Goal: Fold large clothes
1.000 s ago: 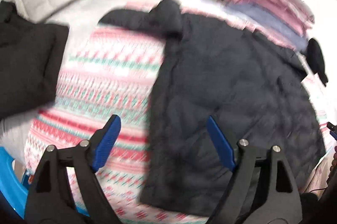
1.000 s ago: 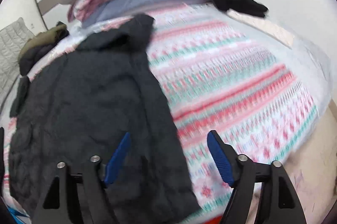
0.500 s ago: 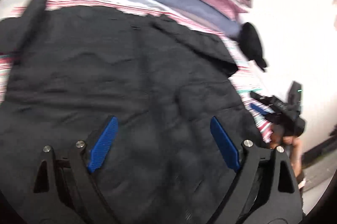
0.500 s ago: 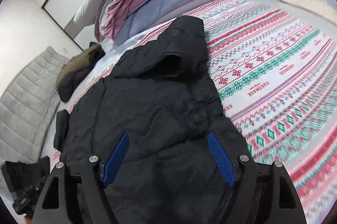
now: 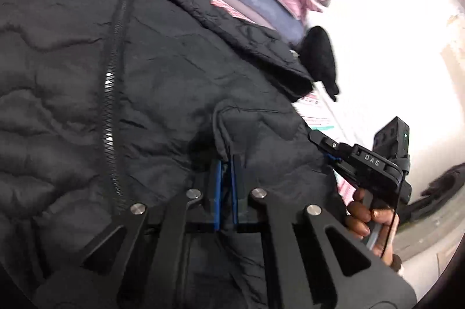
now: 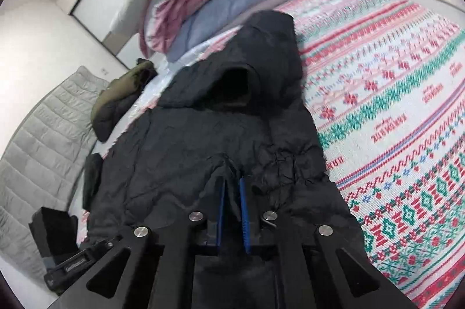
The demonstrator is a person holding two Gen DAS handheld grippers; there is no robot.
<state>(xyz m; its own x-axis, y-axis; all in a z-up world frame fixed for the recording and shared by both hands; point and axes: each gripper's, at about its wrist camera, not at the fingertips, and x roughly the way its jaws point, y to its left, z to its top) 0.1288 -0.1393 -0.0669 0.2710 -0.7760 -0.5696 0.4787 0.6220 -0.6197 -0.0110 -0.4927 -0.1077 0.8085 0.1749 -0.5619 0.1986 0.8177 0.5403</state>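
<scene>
Left gripper (image 5: 226, 163), at 6 o'clock in its view, pinches a fold of the black padded jacket (image 5: 145, 76) on the bed (image 6: 392, 105). Right gripper (image 6: 232, 187), at 6 o'clock, likewise clamps the jacket; hood (image 6: 261, 62) at 12 o'clock.

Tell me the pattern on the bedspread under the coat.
Knitted-look bands of red, green and white snowflake motifs on the bedspread, clearest in the right wrist view.

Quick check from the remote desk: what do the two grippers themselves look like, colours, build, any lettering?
Both match. The left gripper and right gripper have black angular frames with triangular cut-outs, silver round pivot screws and blue ribbed pads on the jaws. Seen from the left wrist, the right gripper's black body carries white "DAS" lettering and a boxy top module with a small green light.
</scene>
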